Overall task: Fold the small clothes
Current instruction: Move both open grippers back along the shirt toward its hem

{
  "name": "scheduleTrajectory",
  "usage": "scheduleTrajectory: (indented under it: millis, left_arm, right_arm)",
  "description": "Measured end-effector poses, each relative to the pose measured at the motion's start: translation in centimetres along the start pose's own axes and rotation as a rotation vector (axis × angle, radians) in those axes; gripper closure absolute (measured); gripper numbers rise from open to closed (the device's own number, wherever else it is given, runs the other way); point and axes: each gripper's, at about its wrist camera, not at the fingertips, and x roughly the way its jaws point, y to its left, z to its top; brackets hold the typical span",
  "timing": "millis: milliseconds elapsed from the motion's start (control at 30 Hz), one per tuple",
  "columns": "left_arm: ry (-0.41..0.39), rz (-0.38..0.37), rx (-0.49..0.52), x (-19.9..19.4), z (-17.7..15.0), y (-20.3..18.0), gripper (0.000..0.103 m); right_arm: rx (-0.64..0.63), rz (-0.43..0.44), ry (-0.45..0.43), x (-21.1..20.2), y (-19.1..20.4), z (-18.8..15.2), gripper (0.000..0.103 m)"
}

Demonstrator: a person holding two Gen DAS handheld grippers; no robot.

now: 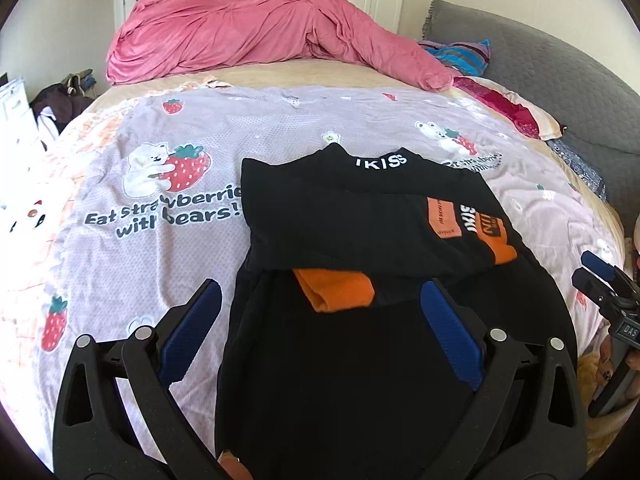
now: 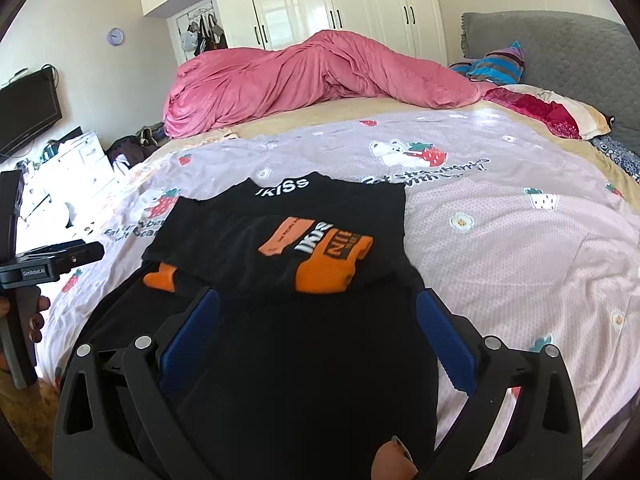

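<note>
Black top [image 1: 360, 208] with orange cuffs lies on the strawberry-print sheet [image 1: 132, 248], near the bed's front edge and roughly midway along it, collar pointing toward the far edge where the pink duvet [image 1: 260, 36] is heaped. Both sleeves look folded in across the chest, one orange cuff [image 2: 326, 268] on top and the other orange cuff [image 1: 334, 290] peeking from under the fold. The lower half runs toward me and seems to drape over the front edge.

I've got my left gripper [image 1: 322, 312] and my right gripper [image 2: 318, 320] both above that lower half, jaws spread wide on each, nothing clamped. In the left view the right gripper sits off toward the bed's right side.

Handling, as I judge it: light, soft knit, no stiffness at all, so it'll sag and slide wherever it isn't supported. My guess is the hem corners are the place to pinch, one per gripper, then carry them up toward the collar. The hem itself is out of view below my jaws.

Writing I can read: "IKISS" in white on the collar, and again in white along the sleeve beside an orange patch whose small print is too fine to make out. The sheet says "Eat strawberries with bears!" beside a white bear hugging a strawberry. The left gripper's body carries "GenRobot.AI".
</note>
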Motion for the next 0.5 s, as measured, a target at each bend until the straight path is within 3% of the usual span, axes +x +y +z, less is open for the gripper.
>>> scheduleTrajectory:
  millis: [500]
  left_arm:
    - [0.005,-0.008,-0.013,-1.9,-3.8,-0.3,0.009]
  right_arm:
    - [0.010,-0.006,0.049,-1.7,0.6,-3.5,0.005]
